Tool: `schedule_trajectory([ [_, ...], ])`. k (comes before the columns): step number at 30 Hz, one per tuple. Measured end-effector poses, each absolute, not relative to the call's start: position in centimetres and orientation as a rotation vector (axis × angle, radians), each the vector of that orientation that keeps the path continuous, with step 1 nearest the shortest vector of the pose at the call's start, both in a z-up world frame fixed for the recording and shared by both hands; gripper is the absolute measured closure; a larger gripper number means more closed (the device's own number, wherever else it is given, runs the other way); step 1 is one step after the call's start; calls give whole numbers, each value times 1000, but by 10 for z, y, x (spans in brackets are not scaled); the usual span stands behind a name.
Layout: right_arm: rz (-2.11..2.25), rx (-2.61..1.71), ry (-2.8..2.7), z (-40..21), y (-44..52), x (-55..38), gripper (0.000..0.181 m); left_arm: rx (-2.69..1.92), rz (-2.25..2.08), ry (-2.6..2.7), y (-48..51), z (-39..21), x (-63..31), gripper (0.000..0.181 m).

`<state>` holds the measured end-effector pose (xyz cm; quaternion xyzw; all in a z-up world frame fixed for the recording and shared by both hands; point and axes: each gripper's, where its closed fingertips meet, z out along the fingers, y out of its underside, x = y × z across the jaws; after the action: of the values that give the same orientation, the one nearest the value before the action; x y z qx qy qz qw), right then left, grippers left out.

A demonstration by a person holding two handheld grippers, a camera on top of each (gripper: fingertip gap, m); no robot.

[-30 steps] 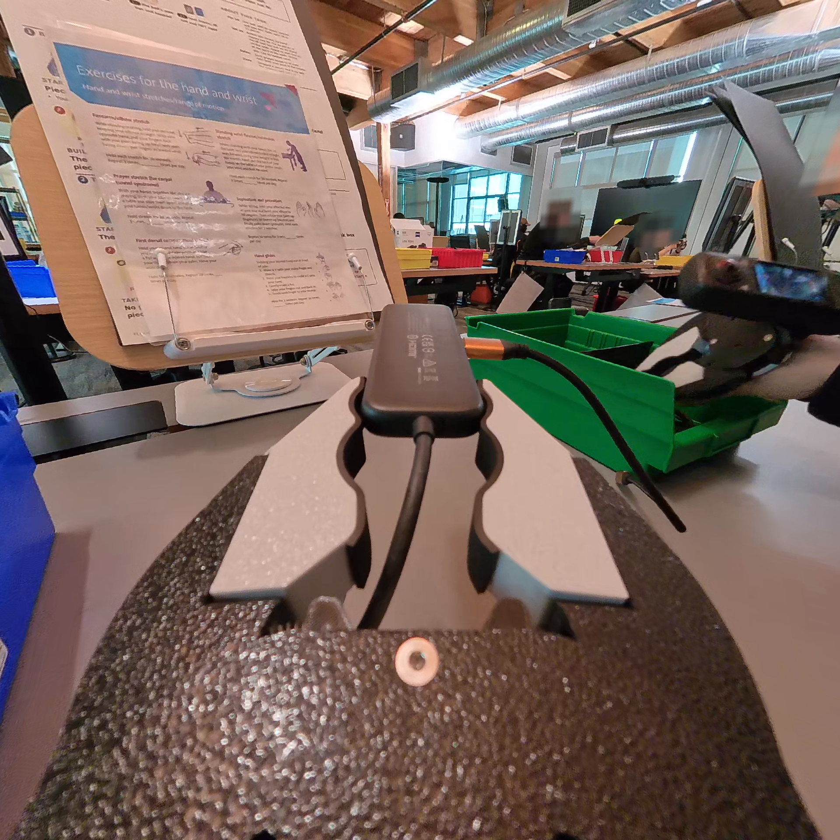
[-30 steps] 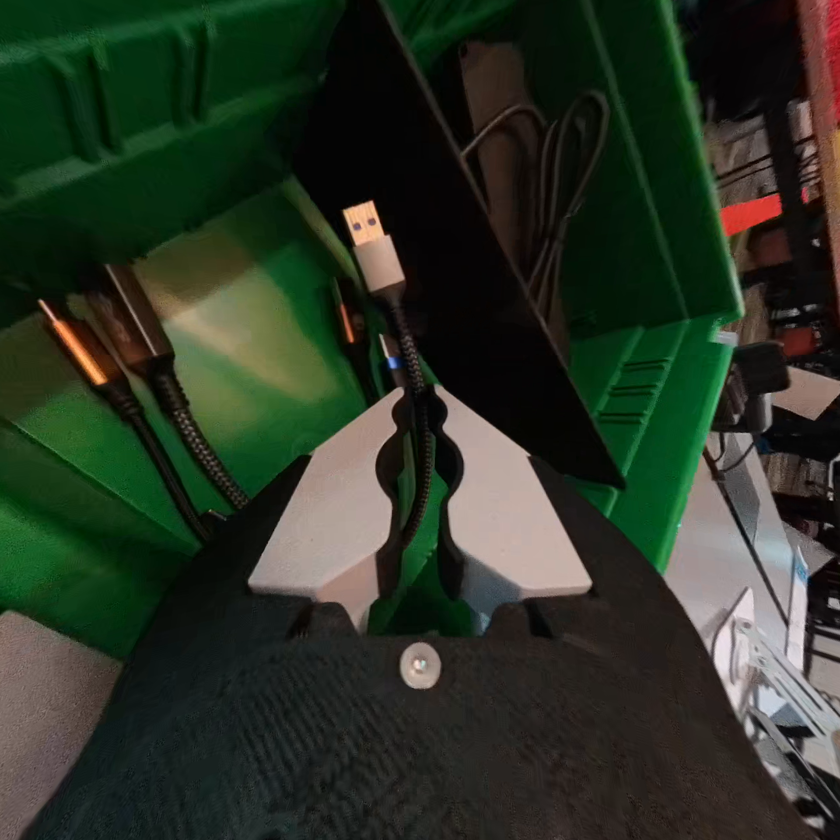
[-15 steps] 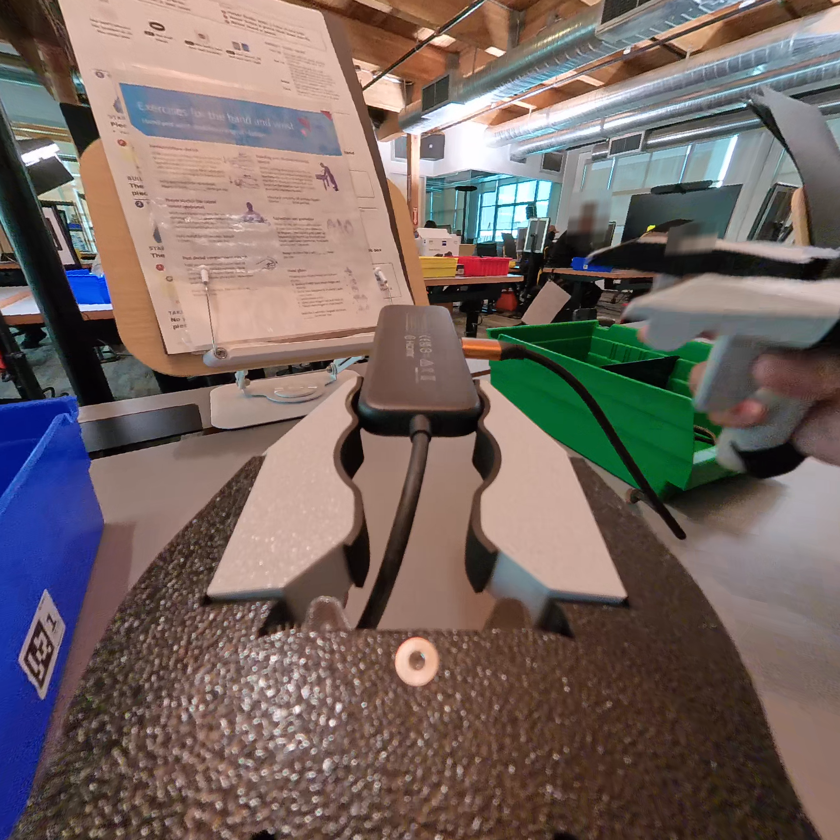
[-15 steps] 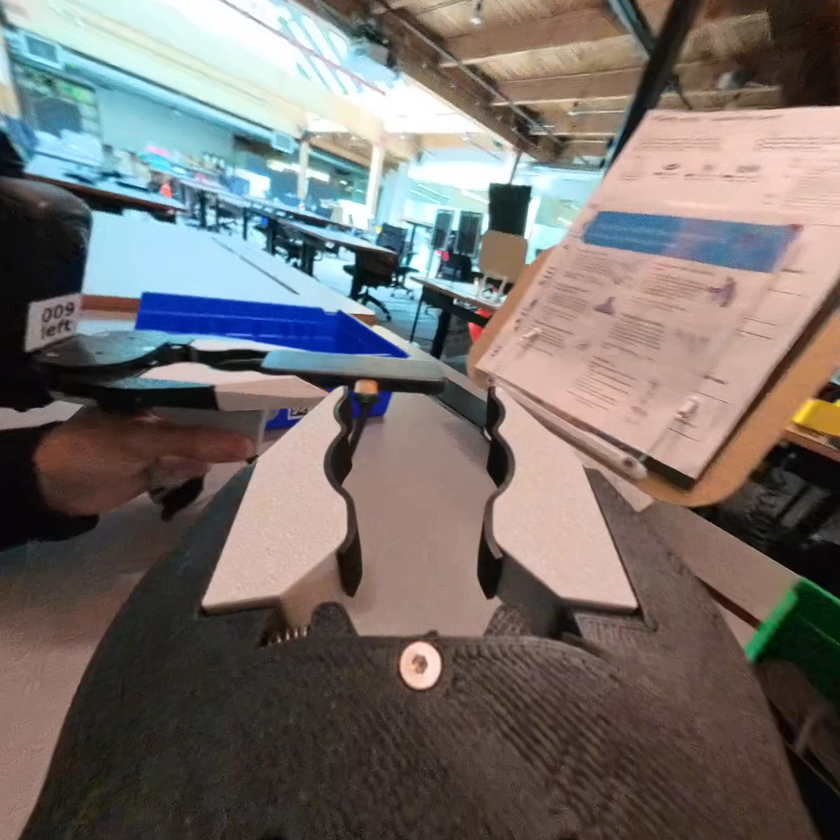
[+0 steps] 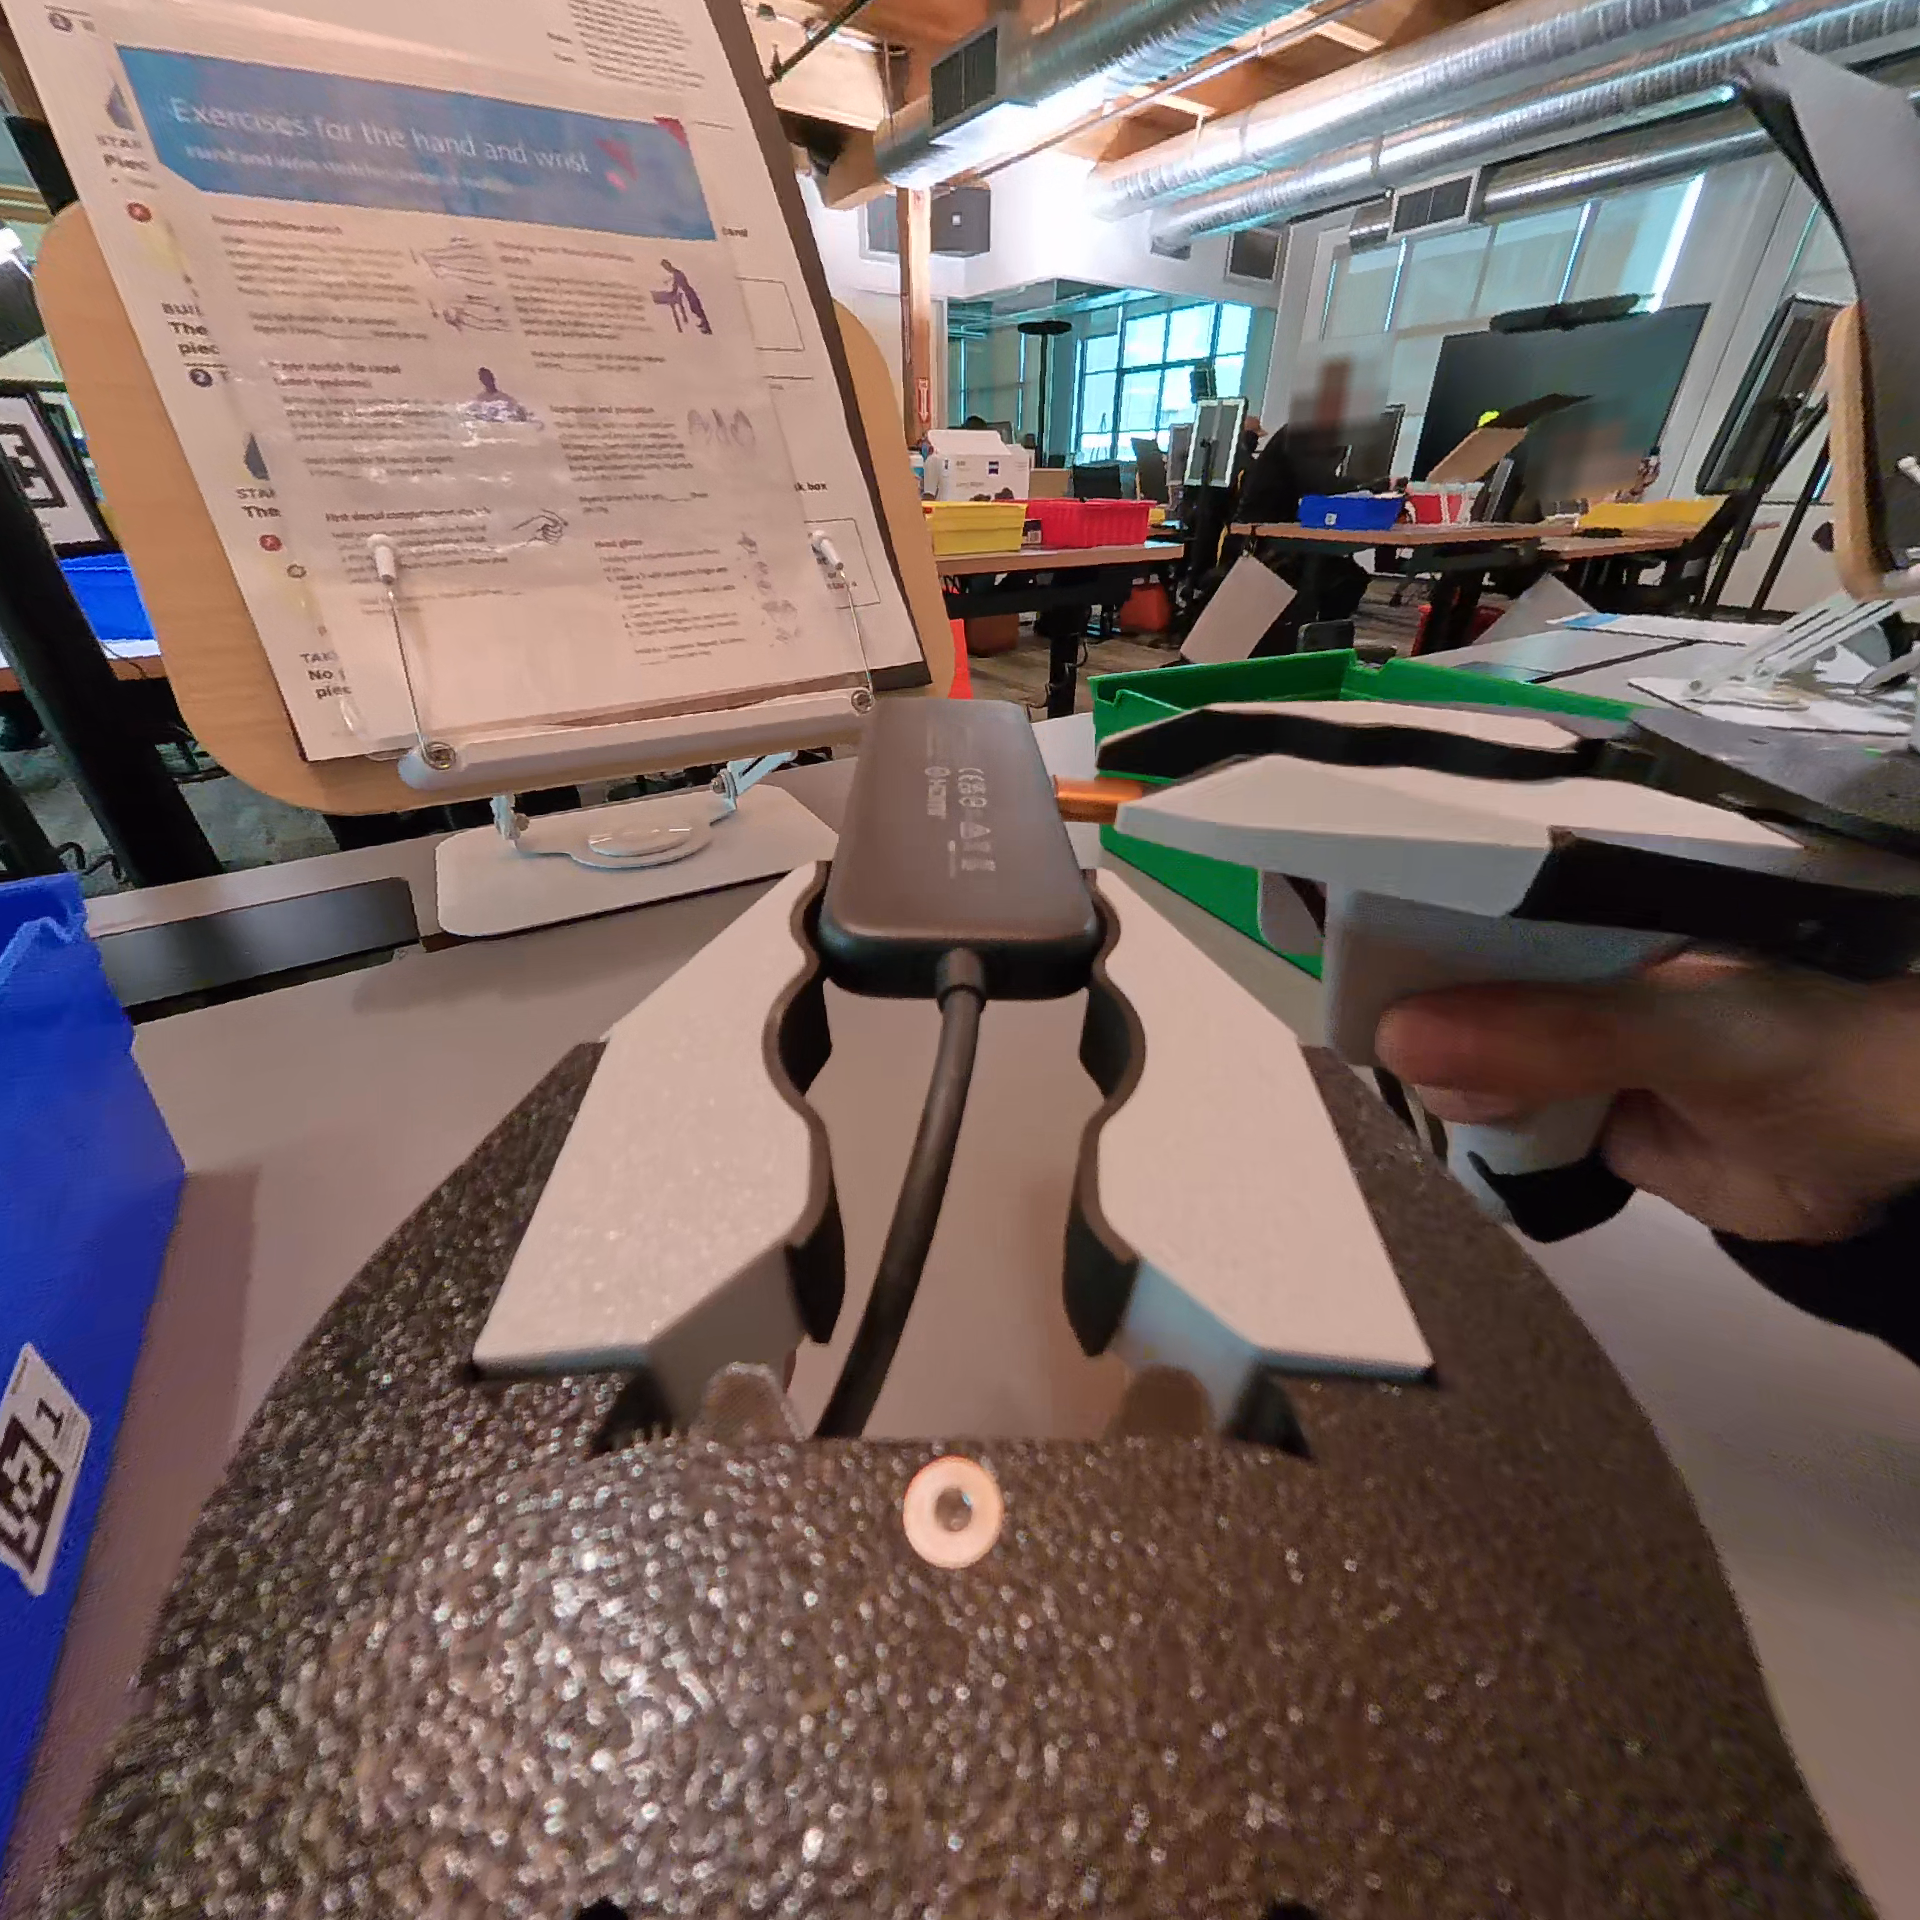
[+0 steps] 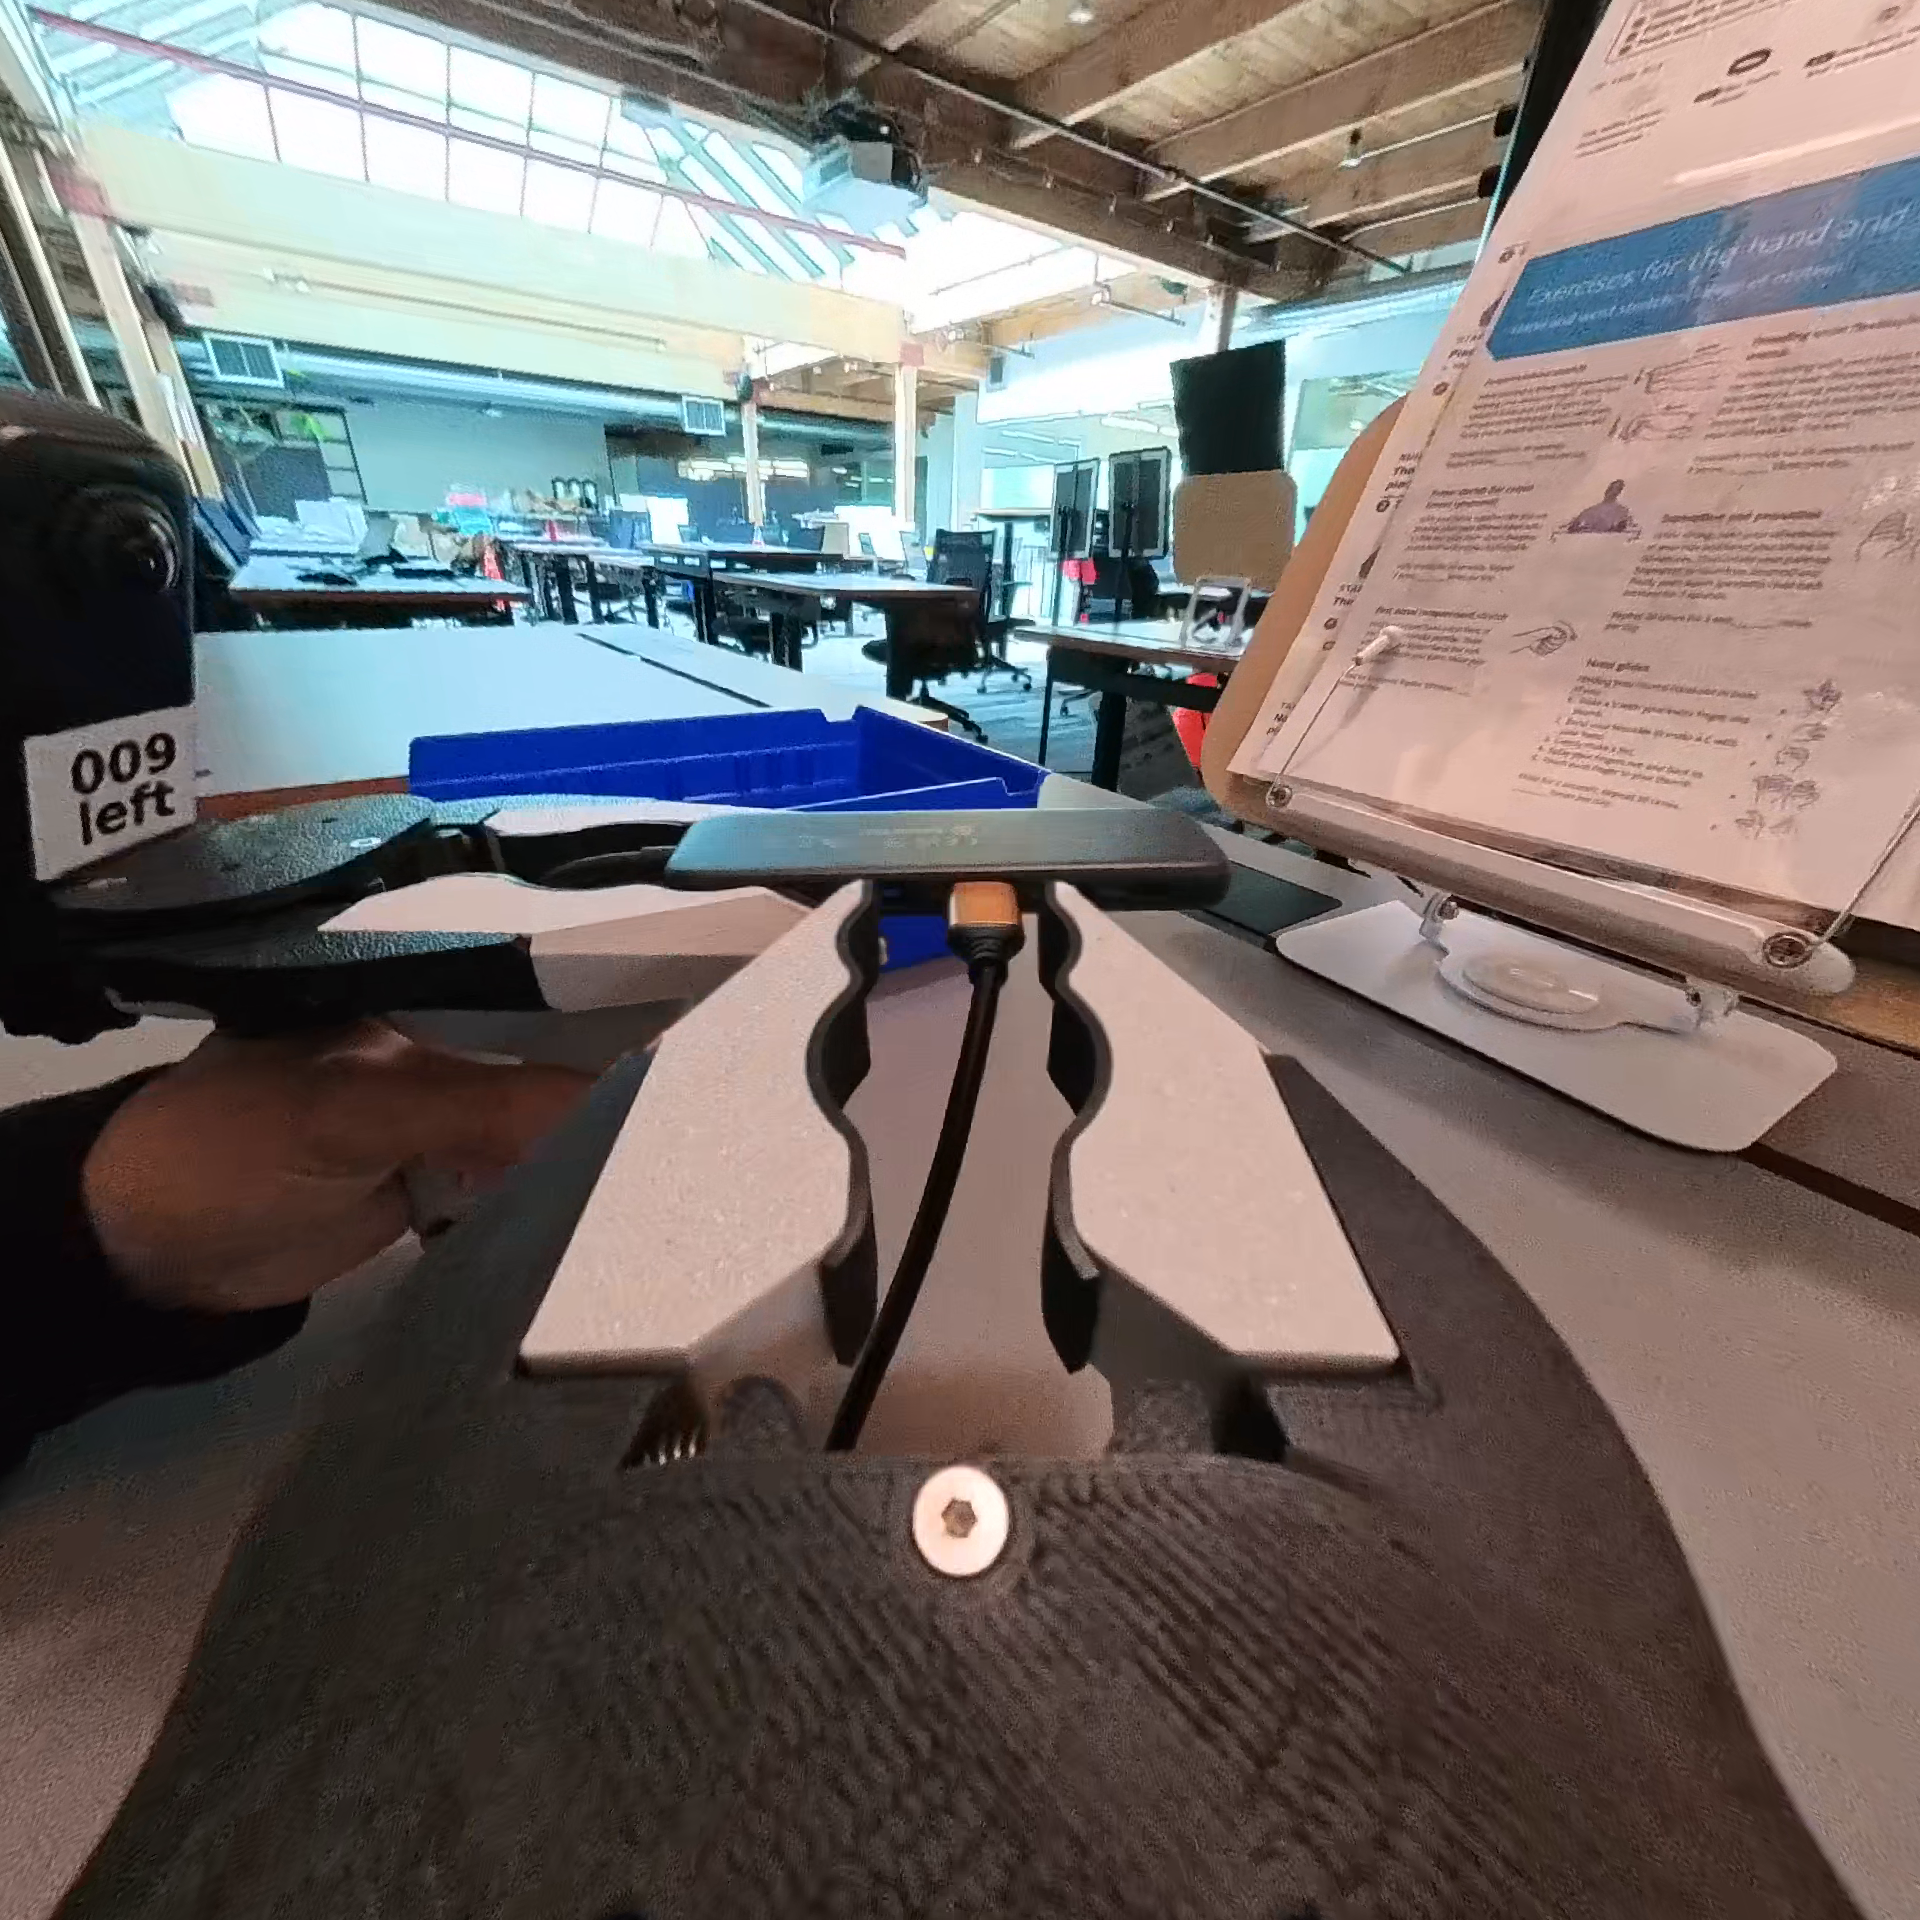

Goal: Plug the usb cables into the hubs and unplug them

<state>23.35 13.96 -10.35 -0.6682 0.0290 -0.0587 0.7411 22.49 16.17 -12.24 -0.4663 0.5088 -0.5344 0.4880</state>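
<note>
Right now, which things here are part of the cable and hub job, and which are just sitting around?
Part of the job:
- dark hub, held by left gripper
- orange-tipped cable, plugged into it
- right gripper, open around that plug

Lying about:
- green bin
- blue bin
- document stand

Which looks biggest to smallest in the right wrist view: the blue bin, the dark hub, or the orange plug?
1. Blue bin, though it sits farther off than the others.
2. Dark hub, a long flat slab.
3. Orange plug, a small stub seated in the hub's side, between the open right claw fingers.
</note>
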Motion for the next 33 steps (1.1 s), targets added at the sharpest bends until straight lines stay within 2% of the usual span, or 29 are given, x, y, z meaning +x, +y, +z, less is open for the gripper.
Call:
schedule_trajectory([
  [16, -142, -1452, 143, -118, 142, 244, 167, -1178, -1335, 1243, 162, -131, 229, 137],
  [33, -104, -1408, 179, -117, 144, 243, 167, -1191, -1352, 1221, 164, -128, 227, 136],
])
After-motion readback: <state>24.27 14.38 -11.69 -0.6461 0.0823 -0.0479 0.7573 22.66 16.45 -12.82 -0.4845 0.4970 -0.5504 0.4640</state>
